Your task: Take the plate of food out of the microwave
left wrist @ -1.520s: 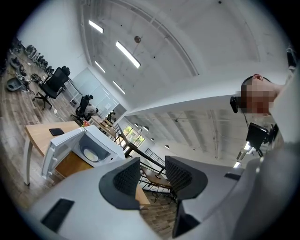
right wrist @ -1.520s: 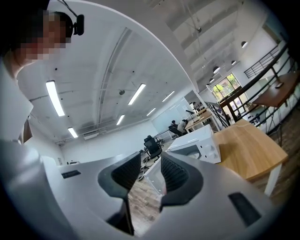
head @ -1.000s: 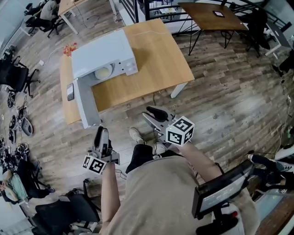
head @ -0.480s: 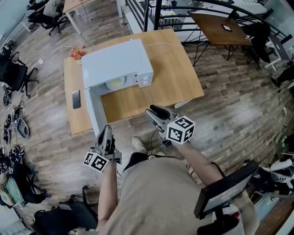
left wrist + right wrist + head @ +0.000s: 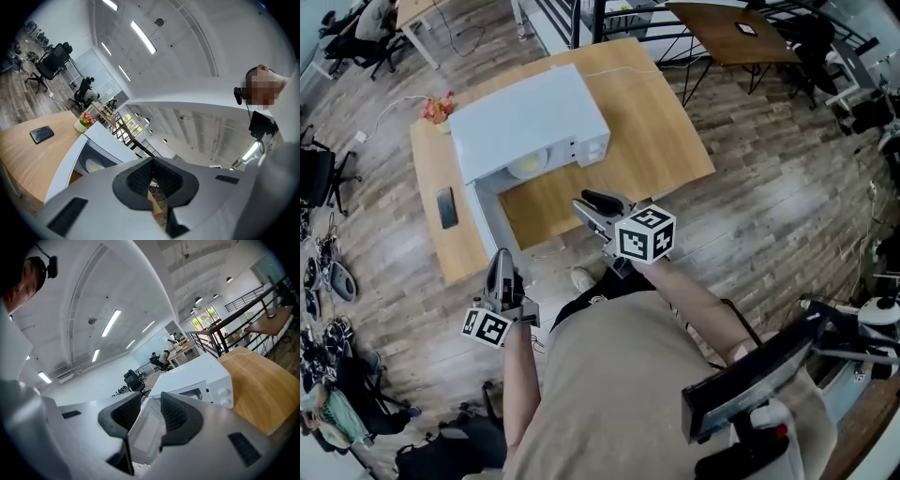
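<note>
The right gripper (image 5: 589, 203) is unclenched and carries nothing: its jaws stand part way apart, and in the right gripper view the only thing framed between them is the microwave's open door (image 5: 146, 428), well beyond the pads. It hangs over the near edge of the table (image 5: 661, 141), in front of the microwave (image 5: 525, 117) and a little toward its control-panel side. The left gripper (image 5: 501, 261) is clenched on nothing, pads pressed together, and sits just past the free end of the door (image 5: 486, 217), which swings out from the microwave's hinge side toward the person. The plate of food (image 5: 528, 166) lies inside the microwave's cavity, pale and round, just behind the opening; the left gripper view catches it too (image 5: 95, 165). From both grippers it lies ahead, inside the microwave's mouth, which faces the person. The right gripper looks the nearer, with an open line to the mouth, while the left is lined up with the door's edge and would likely have to pass to the cavity side of it. Being round, the plate offers no long axis to line up with, so the approach probably turns on reaching its near rim straight in through the microwave's front.
</note>
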A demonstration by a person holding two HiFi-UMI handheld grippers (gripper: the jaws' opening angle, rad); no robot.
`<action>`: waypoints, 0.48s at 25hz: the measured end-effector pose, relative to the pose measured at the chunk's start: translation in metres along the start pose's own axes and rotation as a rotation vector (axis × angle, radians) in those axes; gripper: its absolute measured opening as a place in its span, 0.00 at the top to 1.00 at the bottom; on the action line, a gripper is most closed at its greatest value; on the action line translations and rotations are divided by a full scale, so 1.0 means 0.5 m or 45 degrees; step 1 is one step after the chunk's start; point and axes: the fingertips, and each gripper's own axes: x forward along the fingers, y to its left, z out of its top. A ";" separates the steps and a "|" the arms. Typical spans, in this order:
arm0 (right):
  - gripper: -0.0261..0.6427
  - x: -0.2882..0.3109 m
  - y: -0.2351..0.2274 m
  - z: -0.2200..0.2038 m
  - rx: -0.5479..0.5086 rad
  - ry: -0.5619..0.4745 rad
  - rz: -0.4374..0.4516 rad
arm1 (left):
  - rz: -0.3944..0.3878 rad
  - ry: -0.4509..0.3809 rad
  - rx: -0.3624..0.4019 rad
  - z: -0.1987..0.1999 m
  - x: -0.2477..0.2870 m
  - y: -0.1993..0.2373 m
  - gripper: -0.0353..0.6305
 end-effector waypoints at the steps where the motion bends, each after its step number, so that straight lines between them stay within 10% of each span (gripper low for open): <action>1: 0.78 0.007 0.000 0.000 0.009 0.001 0.003 | 0.001 0.007 0.001 0.001 0.001 0.002 0.94; 12: 0.78 0.057 -0.081 -0.006 0.060 0.115 0.042 | 0.070 -0.010 0.022 0.002 0.068 0.003 0.94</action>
